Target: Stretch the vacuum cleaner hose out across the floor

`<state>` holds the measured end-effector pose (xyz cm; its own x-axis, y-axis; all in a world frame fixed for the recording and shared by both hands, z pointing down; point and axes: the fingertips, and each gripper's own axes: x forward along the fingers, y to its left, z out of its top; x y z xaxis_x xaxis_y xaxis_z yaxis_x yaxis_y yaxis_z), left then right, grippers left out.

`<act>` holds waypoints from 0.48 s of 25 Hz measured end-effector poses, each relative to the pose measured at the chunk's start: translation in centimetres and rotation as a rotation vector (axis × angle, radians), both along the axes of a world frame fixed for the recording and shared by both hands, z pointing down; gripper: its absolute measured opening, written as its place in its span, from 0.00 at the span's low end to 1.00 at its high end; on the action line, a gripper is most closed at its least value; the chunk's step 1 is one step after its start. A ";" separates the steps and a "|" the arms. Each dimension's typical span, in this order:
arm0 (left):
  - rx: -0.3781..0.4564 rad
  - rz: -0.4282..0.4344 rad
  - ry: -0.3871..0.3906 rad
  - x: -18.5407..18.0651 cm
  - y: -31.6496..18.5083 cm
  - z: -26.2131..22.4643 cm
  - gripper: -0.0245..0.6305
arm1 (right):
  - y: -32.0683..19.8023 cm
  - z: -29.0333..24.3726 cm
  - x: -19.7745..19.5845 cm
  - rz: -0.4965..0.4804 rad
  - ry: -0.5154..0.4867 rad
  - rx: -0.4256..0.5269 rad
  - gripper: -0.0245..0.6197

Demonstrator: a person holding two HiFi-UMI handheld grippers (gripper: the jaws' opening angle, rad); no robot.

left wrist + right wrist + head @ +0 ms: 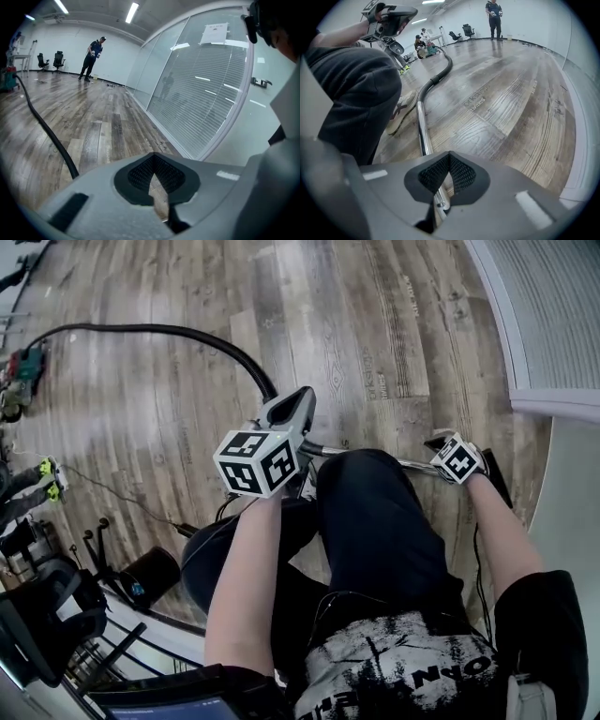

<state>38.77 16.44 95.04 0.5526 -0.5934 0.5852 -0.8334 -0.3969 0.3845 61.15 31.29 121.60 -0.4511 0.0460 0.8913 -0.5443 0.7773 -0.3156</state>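
The black hose lies in 1 long curve across the wooden floor — its straight chrome tube end sits clamped between the right gripper's jaws.

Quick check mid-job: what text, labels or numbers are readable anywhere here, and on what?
Nothing reads for certain.
Floor print on a plank: two lines of lettering, too blurred to read.
Paper sign on the glass wall: too small to read.
Shirt print: upside down, partly cut off, unreadable.
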 end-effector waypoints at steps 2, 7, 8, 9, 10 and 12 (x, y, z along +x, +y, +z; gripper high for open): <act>0.017 0.061 -0.055 -1.0 -1.5 -0.3 0.04 | -0.9 -0.6 -1.2 0.038 -0.009 -0.002 0.05; 0.045 0.123 -0.038 -3.4 -5.4 -5.7 0.04 | -3.1 -9.2 -5.2 0.121 -0.042 -0.014 0.05; 0.053 0.111 -0.006 -4.1 -5.8 -7.7 0.04 | -3.7 -12.0 -6.2 0.128 -0.056 -0.013 0.05; 0.058 0.088 0.028 -5.0 -6.1 -9.6 0.04 | -4.4 -15.0 -7.3 0.134 -0.076 -0.013 0.05; 0.057 0.053 0.063 -6.0 -6.3 -11.5 0.04 | -5.1 -18.1 -8.4 0.139 -0.100 -0.014 0.05; 0.041 -0.016 0.115 -7.9 -7.0 -14.8 0.04 | -6.8 -24.0 -10.2 0.136 -0.133 -0.001 0.05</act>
